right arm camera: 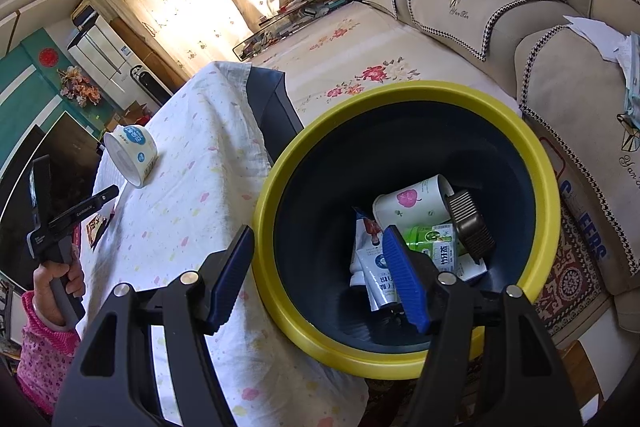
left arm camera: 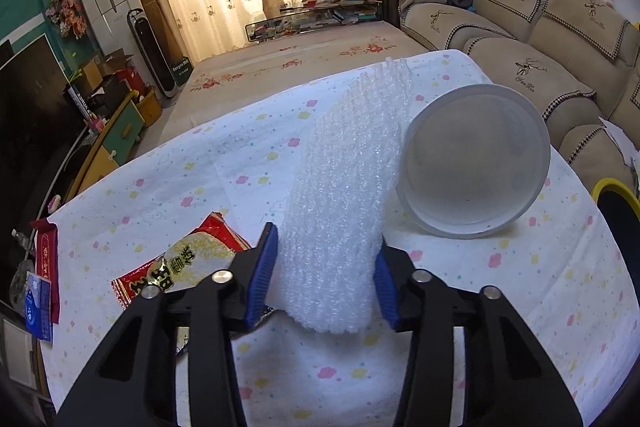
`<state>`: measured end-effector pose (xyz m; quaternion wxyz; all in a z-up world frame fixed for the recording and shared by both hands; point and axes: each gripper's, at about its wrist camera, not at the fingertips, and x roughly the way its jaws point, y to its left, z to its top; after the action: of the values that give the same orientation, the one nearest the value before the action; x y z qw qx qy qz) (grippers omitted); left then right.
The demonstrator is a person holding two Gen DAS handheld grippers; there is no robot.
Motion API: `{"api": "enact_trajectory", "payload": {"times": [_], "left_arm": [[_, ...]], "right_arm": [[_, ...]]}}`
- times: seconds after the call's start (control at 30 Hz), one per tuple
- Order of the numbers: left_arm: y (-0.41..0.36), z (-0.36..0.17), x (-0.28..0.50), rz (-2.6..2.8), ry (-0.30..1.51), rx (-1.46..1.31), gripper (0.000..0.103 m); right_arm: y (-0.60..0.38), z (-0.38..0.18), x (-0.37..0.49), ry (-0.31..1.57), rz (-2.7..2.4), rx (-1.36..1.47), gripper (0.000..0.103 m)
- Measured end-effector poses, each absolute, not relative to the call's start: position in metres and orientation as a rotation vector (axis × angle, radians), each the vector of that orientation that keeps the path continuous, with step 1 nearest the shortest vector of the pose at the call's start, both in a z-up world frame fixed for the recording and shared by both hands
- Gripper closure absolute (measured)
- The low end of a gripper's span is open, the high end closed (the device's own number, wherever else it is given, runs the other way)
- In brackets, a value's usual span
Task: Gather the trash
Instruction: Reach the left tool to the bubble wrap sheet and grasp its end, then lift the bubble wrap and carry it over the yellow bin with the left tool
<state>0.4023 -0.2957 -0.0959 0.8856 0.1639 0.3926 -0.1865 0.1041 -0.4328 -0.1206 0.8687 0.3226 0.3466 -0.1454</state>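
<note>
Trash lies on the worktop (left arm camera: 160, 195), which is draped in a white cloth dotted with small flowers. The left wrist view alone shows a strip of white foam netting (left arm camera: 340, 195) running away from the camera, its near end between the blue fingers (left arm camera: 264, 267) of the left gripper (left arm camera: 326, 277); both pads press against its sides, pinching it. Just left of it, partly under the left finger, lies a red and gold snack wrapper (left arm camera: 180, 263). Right of the netting a white plastic tub (left arm camera: 476, 163) lies on its side, its empty mouth toward the camera, touching the netting's edge.

The right wrist view alone looks down into a dark bin with a yellow rim (right arm camera: 400, 95) standing beside the worktop's edge. Inside are a white paper cup with a pink leaf print (right arm camera: 412, 201), a green carton (right arm camera: 432, 247), a white tube (right arm camera: 380, 279) and a dark ribbed object (right arm camera: 470, 223). The right gripper (right arm camera: 320, 275) hangs over the bin's near rim, its fingers spread with nothing between them. Farther off on the cloth, this view shows the tub's blue-labelled outside, and a hand (right arm camera: 52, 283) in a pink sleeve holding the other gripper's handle.
</note>
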Motion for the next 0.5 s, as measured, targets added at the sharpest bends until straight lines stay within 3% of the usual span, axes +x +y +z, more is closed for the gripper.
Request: {"api": "enact_trajectory", "payload": {"times": [0.2, 0.5], "left_arm": [[-0.289, -0.090, 0.398, -0.392, 0.792, 0.324, 0.084], [-0.273, -0.059, 0.372, -0.375, 0.707, 0.295, 0.088]], "right_arm": [[-0.431, -0.120, 0.104, 0.722, -0.298, 0.676, 0.040], [-0.421, -0.113, 0.105, 0.712, -0.276, 0.663, 0.040]]}}
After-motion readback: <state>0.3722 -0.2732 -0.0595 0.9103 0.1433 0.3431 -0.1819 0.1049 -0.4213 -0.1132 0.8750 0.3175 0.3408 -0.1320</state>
